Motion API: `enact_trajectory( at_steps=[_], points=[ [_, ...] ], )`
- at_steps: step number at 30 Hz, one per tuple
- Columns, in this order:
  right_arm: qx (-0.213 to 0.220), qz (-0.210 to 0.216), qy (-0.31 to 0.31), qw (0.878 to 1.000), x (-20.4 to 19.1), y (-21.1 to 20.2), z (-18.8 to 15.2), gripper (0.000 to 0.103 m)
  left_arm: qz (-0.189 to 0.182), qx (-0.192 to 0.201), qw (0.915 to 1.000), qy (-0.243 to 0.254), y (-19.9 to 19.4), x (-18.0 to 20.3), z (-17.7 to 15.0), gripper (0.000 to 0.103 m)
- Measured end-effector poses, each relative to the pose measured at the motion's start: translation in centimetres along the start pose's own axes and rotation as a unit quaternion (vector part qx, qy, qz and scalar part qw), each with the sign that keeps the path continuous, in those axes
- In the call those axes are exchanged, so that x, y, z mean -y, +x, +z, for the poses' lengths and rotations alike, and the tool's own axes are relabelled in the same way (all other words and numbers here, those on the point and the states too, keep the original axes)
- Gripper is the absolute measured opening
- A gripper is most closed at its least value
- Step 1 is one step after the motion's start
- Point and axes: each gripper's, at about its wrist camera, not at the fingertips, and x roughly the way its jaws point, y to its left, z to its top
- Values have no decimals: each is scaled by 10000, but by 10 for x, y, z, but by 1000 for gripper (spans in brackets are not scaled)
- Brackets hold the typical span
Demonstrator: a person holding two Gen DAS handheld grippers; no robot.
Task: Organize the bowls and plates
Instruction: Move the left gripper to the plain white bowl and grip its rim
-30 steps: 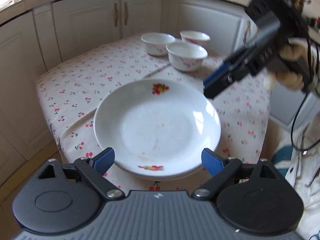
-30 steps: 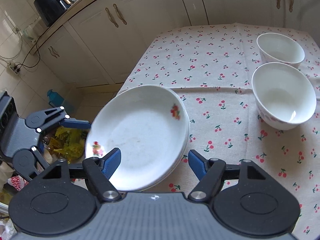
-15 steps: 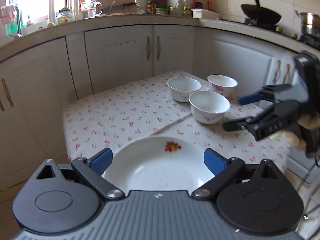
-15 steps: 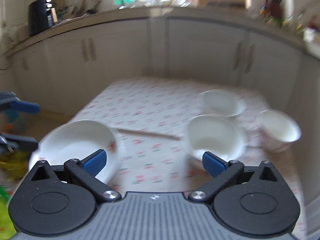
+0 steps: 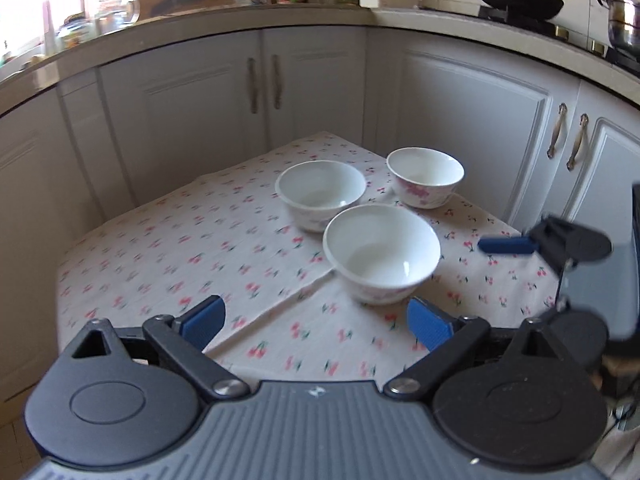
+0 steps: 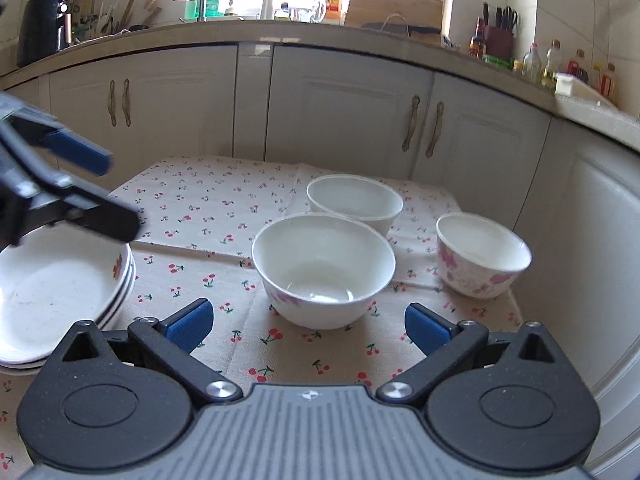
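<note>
Three bowls and a plate stack on the cherry-print worktop, both tongs empty.

The left tongs and right tongs stand wide apart, the right having just opened, nothing between either. The plates are partly cut off at the left edge and partly covered by the left tongs. The near bowl, far bowl and pink-flowered bowl stand close together. Bottle labels on the kitchen counter are unreadable.
</note>
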Motion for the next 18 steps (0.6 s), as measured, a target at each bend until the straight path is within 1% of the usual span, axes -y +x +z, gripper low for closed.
enact_trajectory(
  at_steps=[4, 6, 8, 14, 17, 18],
  points=[
    [-124, 78, 28, 9999, 2, 11, -3, 103, -58, -203, 9997, 132, 33, 2, 21, 98],
    [-126, 32, -54, 9999, 2, 15, -1, 103, -123, -315, 9994, 88, 49, 1, 29, 98],
    [-121, -14, -133, 9998, 3, 20, 0, 103, -245, -420, 9988, 100, 64, 3, 34, 98],
    [-216, 33, -148, 9997, 11, 33, 2, 103, -366, -684, 9968, 198, 99, 6, 46, 97],
    [-202, 98, -178, 9996, 13, 36, 4, 103, -547, -785, 9952, 194, 112, 7, 51, 95],
    [-217, 110, -189, 9995, 13, 38, 5, 103, -585, -823, 9947, 193, 117, 7, 53, 93]
  ],
)
